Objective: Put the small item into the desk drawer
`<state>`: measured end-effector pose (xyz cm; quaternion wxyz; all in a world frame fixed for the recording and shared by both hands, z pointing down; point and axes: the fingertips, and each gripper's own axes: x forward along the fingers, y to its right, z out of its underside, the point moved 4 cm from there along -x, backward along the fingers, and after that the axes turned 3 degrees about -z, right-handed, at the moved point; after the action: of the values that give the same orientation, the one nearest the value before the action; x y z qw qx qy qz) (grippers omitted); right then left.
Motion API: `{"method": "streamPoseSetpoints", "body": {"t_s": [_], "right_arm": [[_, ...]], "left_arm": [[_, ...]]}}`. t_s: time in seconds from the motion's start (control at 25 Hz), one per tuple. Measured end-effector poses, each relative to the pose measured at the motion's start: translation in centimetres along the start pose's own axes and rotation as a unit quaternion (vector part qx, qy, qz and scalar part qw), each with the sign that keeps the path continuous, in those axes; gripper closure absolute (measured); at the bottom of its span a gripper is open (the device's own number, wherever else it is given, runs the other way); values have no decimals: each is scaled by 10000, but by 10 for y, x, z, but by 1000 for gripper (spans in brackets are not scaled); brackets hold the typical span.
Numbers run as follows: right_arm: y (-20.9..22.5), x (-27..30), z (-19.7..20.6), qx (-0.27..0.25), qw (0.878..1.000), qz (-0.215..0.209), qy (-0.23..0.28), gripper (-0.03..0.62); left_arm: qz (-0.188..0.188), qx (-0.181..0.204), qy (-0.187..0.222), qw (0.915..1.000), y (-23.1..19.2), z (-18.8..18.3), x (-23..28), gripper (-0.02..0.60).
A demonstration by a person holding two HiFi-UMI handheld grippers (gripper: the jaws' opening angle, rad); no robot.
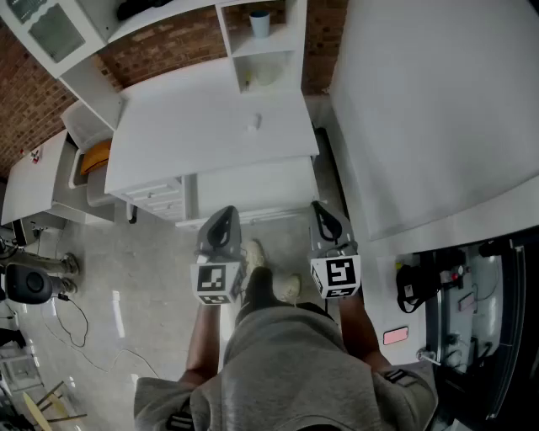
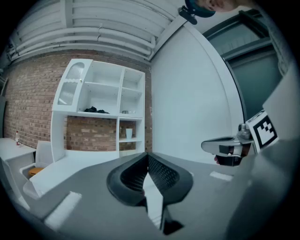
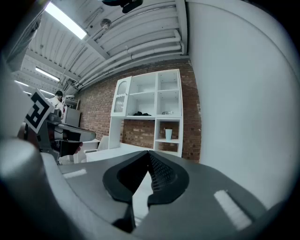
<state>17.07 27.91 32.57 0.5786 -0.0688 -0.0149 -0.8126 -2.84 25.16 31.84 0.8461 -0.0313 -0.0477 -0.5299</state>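
Currently the small item [image 1: 255, 123] lies on the white desk [image 1: 185, 126], ahead of both grippers and well apart from them. It is pale and too small to identify. The desk drawer [image 1: 158, 199] stack sits under the desk top, ahead and to the left of the left gripper [image 1: 221, 220]; its fronts appear flush. The jaws of the left gripper are closed tip to tip with nothing between them. The right gripper [image 1: 323, 217] is likewise closed and empty. Both are held roughly level above the grey floor [image 1: 143, 278], short of the desk edge.

Beyond the item, a white shelf unit [image 1: 263, 50] holds a pale blue cup [image 1: 259, 23]. The dark objects [image 2: 96, 110] on a higher shelf cannot be identified. Left of the left gripper, a white container [image 1: 77, 133] holds something orange [image 1: 93, 158], partly hidden. A brick wall [image 1: 168, 46] stands behind the desk, and a white panel [image 1: 421, 101] rises to the right of the right gripper
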Motion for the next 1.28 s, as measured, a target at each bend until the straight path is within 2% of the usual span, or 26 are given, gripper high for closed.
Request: {"method": "streamPoseSetpoints", "body": {"t_s": [0.56, 0.96, 1.28], "right_arm": [[-2, 32, 12, 92, 9996, -200, -169, 591], [0, 126, 6, 73, 9986, -354, -386, 591], [2, 211, 0, 219, 9976, -307, -573, 591]], "left_arm": [[-115, -64, -164, 9998, -17, 12, 20, 569], [-205, -72, -239, 9995, -73, 6, 82, 569], [-260, -69, -320, 9991, -133, -2, 135, 569]]}}
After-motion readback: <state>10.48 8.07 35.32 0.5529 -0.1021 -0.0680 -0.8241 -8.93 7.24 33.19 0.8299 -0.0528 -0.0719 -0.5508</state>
